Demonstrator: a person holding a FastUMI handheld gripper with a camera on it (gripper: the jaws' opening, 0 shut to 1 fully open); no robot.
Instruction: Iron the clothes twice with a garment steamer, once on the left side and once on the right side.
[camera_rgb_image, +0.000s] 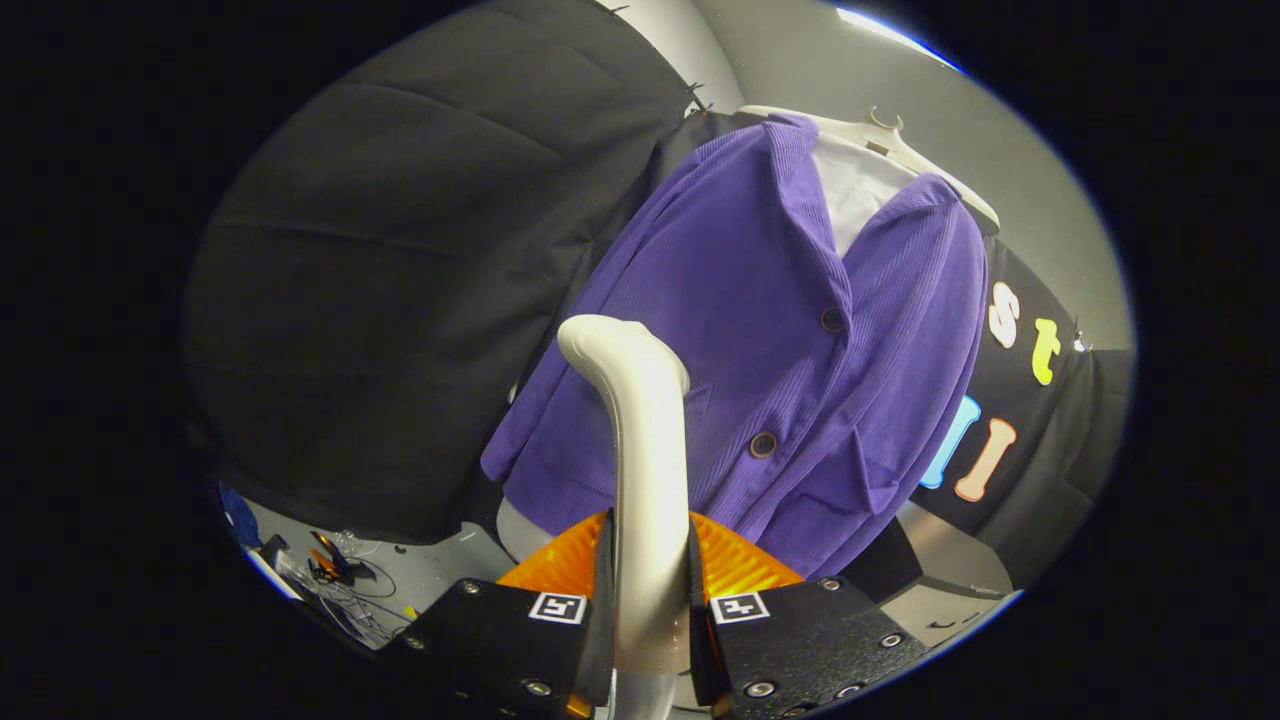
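A purple ribbed cardigan (740, 330) with dark buttons hangs over a white shirt (858, 190) on a pale hanger (900, 140). My gripper (650, 590) is shut on the white handle of the garment steamer (645, 440), with both fingers pressing its sides. The steamer rises between the fingers and its curved head bends toward the cardigan's lower left front, close to the fabric. Whether the head touches the cloth cannot be told.
Black cloth (400, 300) of the booth wall hangs left of and behind the cardigan. A pale floor (400, 570) with cables and small tools (330, 570) lies low on the left. A grey ledge (940, 560) sits below the cardigan's right side.
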